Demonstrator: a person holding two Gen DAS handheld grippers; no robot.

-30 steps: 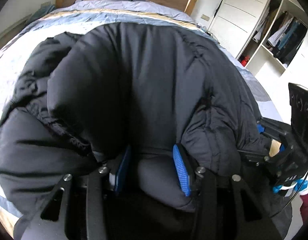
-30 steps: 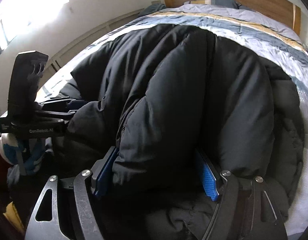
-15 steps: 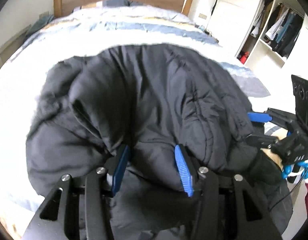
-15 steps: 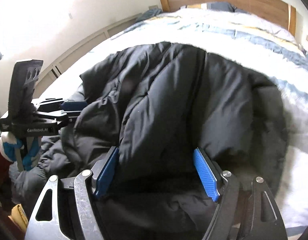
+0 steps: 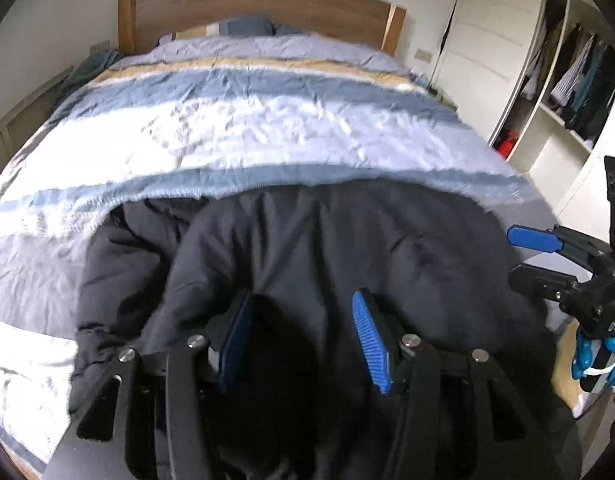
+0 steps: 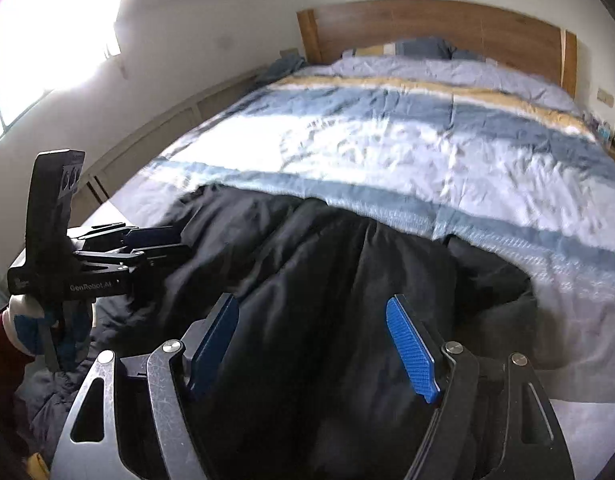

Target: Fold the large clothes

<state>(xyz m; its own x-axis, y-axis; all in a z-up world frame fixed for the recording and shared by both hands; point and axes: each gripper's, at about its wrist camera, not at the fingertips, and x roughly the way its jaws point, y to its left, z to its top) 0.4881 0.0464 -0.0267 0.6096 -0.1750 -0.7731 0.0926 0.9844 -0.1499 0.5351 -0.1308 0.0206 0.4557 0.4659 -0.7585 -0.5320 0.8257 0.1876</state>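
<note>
A black puffer jacket [image 5: 347, 240] [image 6: 327, 260] lies bunched on the striped bed cover [image 5: 267, 120] [image 6: 387, 140] at the near end of the bed. My left gripper [image 5: 303, 300] [image 6: 185, 244] hovers over its left part. Its jaws are opening, with dark fabric below and between them but not pressed by the blue pads [image 5: 369, 344]. My right gripper [image 6: 312, 300] [image 5: 513, 255] stands open over the jacket's right part. The blue pads [image 6: 411, 352] show free faces, and the side view shows nothing between its fingers.
A wooden headboard [image 5: 259, 4] and pillows close the far end of the bed. An open wardrobe [image 5: 567, 80] with hanging clothes stands to the right, and a bright window [image 6: 47, 32] with a low ledge to the left. Gloved hands [image 5: 599, 356] hold the grippers.
Both grippers have drawn back and upward from the jacket. The folds that bulged between the pads have dropped out onto the bed, and far more of the bed cover shows.
</note>
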